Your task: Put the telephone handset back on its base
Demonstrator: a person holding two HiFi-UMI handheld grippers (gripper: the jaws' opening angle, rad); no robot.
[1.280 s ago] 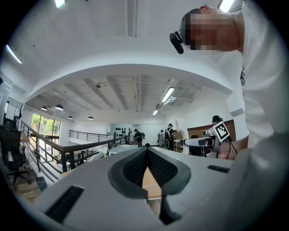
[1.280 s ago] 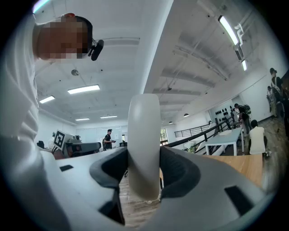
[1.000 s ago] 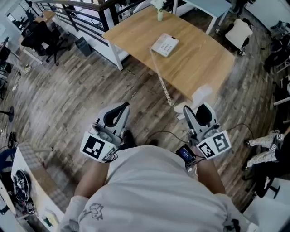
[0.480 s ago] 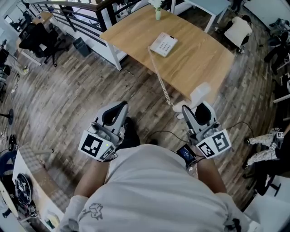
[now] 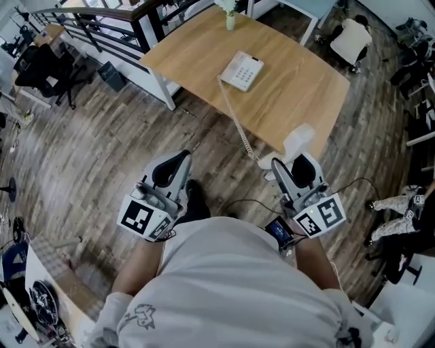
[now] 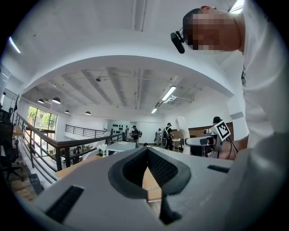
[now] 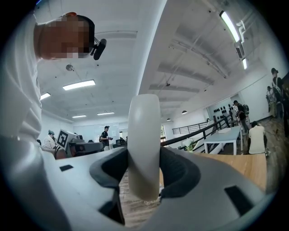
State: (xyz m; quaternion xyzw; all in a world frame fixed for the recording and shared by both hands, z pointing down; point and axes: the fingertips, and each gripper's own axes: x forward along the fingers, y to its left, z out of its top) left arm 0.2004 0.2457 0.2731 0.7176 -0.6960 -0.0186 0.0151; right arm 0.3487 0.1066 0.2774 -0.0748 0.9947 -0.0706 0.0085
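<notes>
1. Jaws of the right gripper (image 7: 143,173) clamp the upright handset (image 7: 144,135); the left gripper (image 6: 146,155) is closed, empty.
2. The base (image 5: 242,71) sits on the table (image 5: 306,88), well ahead and left of the handset.

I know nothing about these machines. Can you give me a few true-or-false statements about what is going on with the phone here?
1. The right gripper grips the white handset. True.
2. The handset already sits on the telephone base. False: it is held away from the base, joined to it only by the coiled cord.
3. The left gripper holds the cord. False: nothing is between its jaws.
4. The base stands on a wooden table. True.
5. The table holds only the phone. False: a small vase stands at its far edge.
</notes>
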